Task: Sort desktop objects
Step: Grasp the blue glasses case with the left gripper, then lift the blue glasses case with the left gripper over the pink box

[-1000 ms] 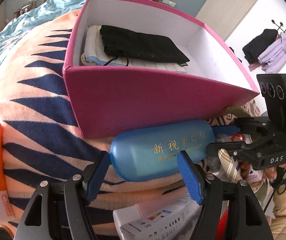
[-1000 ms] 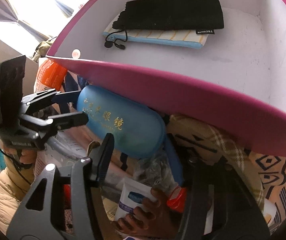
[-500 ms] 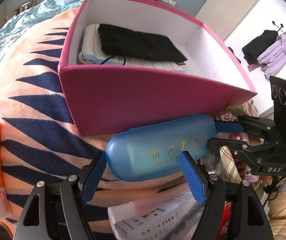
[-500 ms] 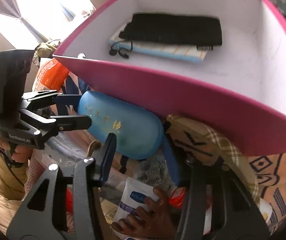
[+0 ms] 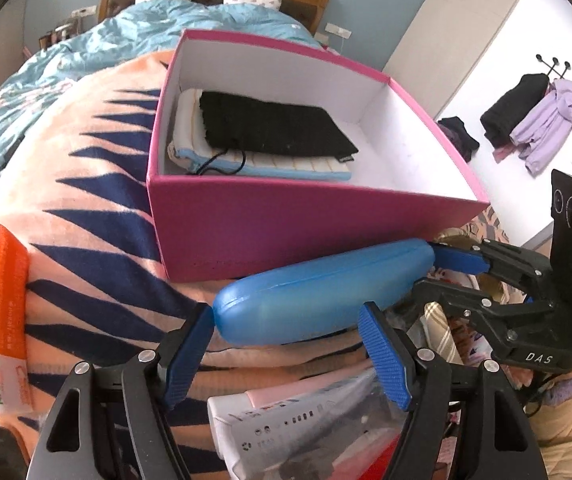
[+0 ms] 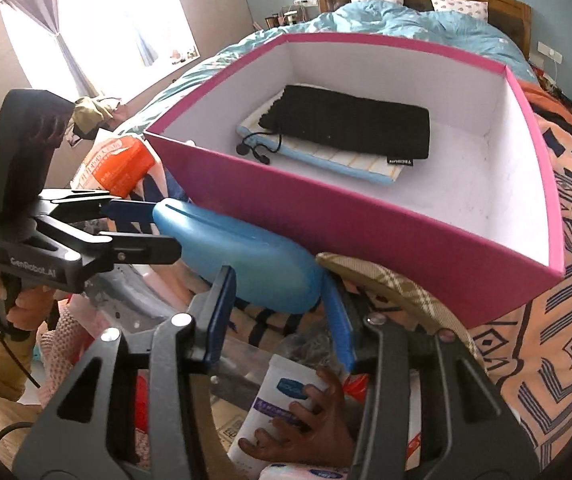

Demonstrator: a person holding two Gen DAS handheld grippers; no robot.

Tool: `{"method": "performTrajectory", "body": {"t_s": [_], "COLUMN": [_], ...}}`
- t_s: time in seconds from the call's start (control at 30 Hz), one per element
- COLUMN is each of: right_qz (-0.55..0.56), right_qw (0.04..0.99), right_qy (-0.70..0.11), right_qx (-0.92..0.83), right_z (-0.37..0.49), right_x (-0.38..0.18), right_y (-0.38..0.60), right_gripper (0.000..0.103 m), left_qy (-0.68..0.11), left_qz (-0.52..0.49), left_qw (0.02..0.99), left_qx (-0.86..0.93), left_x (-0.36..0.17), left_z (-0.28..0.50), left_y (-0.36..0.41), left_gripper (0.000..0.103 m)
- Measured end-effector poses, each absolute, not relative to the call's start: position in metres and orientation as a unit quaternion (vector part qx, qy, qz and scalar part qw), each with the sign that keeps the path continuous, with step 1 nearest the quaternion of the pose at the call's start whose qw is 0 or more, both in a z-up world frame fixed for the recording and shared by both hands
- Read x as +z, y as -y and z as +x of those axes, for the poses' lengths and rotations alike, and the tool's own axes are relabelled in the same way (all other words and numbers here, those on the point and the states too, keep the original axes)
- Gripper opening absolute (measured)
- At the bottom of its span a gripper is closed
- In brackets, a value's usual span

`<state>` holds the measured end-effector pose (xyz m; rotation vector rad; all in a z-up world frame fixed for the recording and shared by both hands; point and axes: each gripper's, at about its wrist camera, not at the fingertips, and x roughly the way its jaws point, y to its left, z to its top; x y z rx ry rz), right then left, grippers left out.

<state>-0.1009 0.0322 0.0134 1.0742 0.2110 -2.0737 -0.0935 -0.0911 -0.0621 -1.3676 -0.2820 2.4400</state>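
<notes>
Two hand-held grippers, left point(image 5: 286, 344) and right point(image 6: 278, 312), clamp smooth oblong blue case point(image 5: 318, 296) | beside matte pink box point(image 5: 306, 224)

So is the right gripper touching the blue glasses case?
Touching: in the right wrist view the right gripper has both blue pads pressed on the blue glasses case.

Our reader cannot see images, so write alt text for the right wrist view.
Two claws, right and left, grip opposite ends of a blue glasses case just outside a pink box. Inside the box, a black pouch lies on a striped pouch.
</notes>
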Motion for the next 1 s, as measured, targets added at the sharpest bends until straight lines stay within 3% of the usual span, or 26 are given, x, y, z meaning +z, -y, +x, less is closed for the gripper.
{"method": "performTrajectory", "body": {"t_s": [1.0], "right_qz": [0.356], "right_qw": [0.409], "right_qy": [-0.039], "right_qx": [-0.839], "right_z": [-0.061], "right_x": [0.072], "right_y": [-0.063], "right_gripper": [0.048], "left_qy": [0.046], "left_qz": [-0.39], "left_qw": [0.14], "left_qx": [0.909], "left_x": [0.013], "left_z": [-0.053], "left_y": [0.07], "left_gripper": [0.075]}}
